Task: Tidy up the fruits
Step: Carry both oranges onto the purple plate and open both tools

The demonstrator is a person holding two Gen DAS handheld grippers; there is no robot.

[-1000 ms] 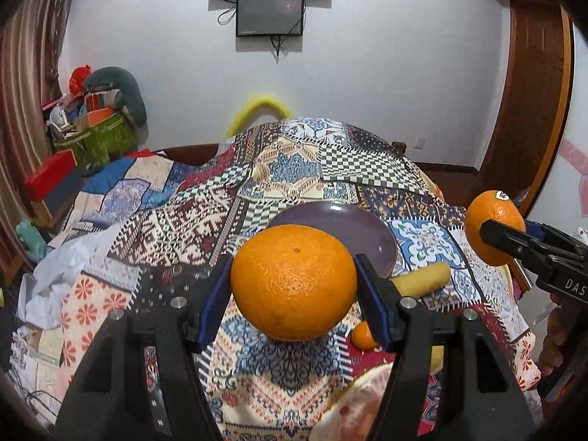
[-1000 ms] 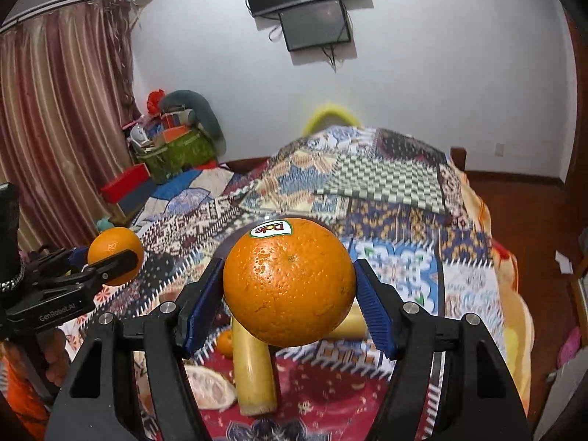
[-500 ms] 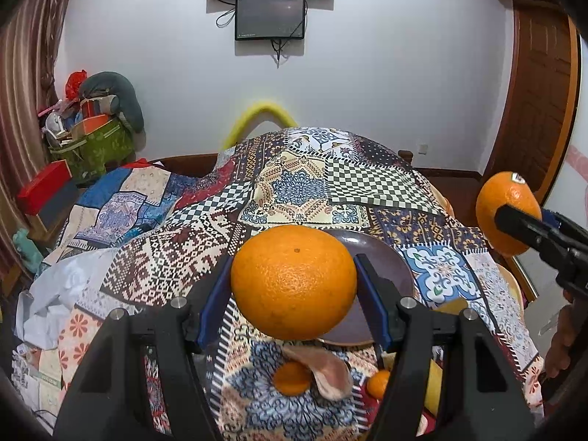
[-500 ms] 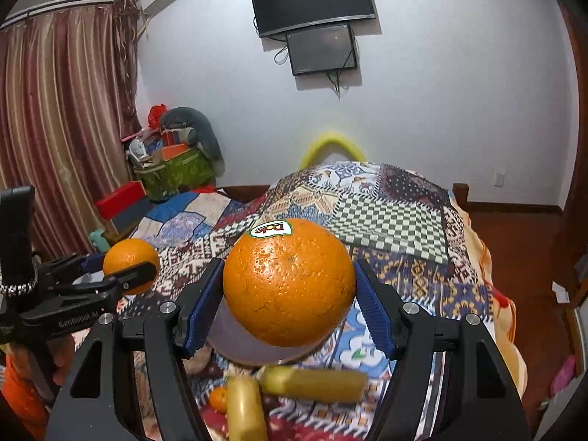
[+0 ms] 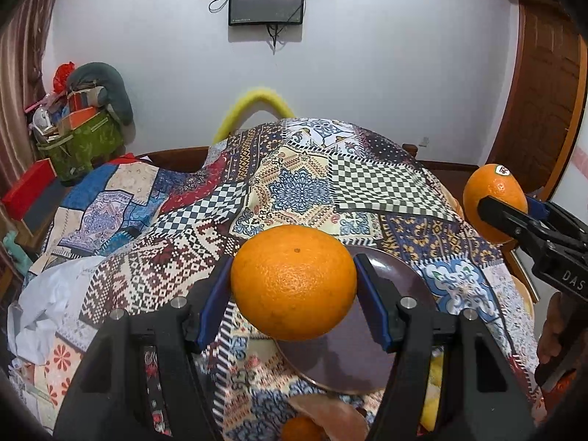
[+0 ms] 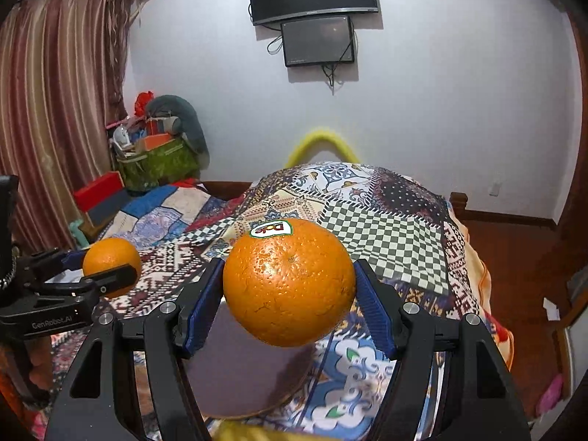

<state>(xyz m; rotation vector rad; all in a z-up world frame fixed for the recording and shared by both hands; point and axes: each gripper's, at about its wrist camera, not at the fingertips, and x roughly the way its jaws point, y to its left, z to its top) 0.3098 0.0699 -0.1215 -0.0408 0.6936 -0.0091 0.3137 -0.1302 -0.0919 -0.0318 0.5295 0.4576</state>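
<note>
1. Left wrist view: the left gripper reaches forward over the bed, its blue-padded jaws clamped narrowly on the sides of a plain round orange, held in the air above the near-left rim of the dark purple round plate.
2. The plate lies on the patchwork quilt. Just nearer than it, a small orange fruit and a tan peel-like scrap sit at the bottom edge.
3. Right of the plate, the right gripper comes in from the side, raised and level, gripping a round orange with a sticker.
4. Right wrist view: the right gripper points forward, its jaws pressed against the sticker orange, held above the far-right edge of the plate.
5. Left of the plate, the left gripper extends level with the plain orange in its jaws.
6. A blurred yellow fruit shows just nearer than the plate.
</note>
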